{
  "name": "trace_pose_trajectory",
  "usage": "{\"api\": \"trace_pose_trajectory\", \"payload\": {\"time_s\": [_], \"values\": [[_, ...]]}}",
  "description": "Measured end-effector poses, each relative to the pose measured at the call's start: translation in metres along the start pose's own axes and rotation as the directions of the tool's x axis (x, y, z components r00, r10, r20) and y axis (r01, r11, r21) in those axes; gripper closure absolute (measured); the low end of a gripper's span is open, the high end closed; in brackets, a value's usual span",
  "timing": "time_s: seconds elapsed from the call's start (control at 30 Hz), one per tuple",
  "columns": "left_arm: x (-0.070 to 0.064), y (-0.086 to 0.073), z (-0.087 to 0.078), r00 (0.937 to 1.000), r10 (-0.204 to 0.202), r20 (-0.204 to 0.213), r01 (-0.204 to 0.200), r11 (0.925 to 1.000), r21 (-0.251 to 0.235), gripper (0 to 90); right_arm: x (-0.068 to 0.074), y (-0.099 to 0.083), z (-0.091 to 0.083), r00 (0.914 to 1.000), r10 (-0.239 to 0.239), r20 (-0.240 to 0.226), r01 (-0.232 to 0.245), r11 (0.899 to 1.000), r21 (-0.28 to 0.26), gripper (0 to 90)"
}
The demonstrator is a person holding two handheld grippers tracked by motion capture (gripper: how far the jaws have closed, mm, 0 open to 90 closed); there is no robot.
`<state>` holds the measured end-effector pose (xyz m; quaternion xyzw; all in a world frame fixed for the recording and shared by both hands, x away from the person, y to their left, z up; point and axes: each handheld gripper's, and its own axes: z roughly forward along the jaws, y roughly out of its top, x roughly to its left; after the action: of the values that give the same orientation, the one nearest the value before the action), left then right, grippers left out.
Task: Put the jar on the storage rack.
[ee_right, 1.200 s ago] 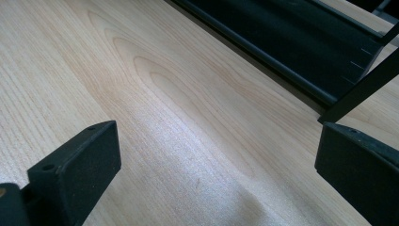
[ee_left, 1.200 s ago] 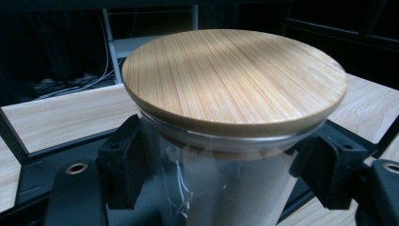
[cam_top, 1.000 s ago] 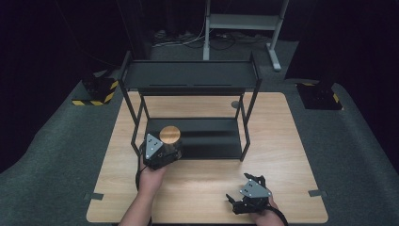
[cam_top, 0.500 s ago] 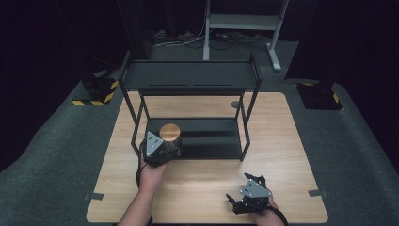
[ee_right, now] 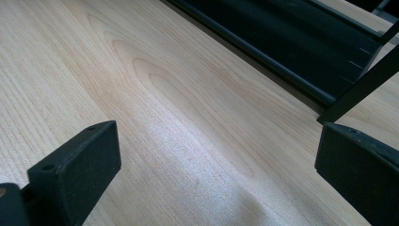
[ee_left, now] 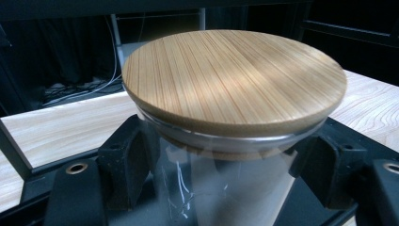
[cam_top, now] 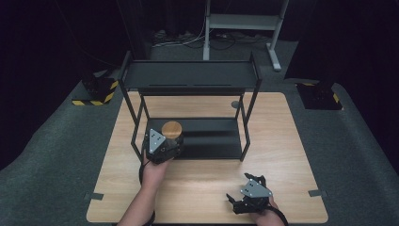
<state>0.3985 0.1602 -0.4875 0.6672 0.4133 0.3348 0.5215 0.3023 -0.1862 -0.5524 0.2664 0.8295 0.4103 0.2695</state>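
Gripping jar (ee_left: 211,183) below lid (ee_left: 233,77), left gripper (cam_top: 163,147) at rack (cam_top: 188,75) lower shelf near-left. Keep upright, clear posts. Right gripper (cam_top: 249,200) wide, empty, near-right table (cam_top: 291,141).

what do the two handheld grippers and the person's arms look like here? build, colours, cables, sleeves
Both the left gripper and the right gripper are black blocks, each topped by a grey three-cornered plate. Their jaws end in chunky matte black pads with small screw holes. A black cable loops beside the left hand. Forearms are bare, no sleeves; the right wrist wears a dark band.
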Motion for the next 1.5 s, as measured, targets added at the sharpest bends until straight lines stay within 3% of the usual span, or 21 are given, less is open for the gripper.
{"api": "trace_pose_trajectory", "payload": {"time_s": [1.5], "values": [[-0.004,-0.006,0.031,0.9997,-0.023,-0.01,0.024,0.9992,0.031,26.6,0.0,0.0,-0.001,1.0,0.002,0.001,-0.002,1.0,-0.004,0.0]]}}
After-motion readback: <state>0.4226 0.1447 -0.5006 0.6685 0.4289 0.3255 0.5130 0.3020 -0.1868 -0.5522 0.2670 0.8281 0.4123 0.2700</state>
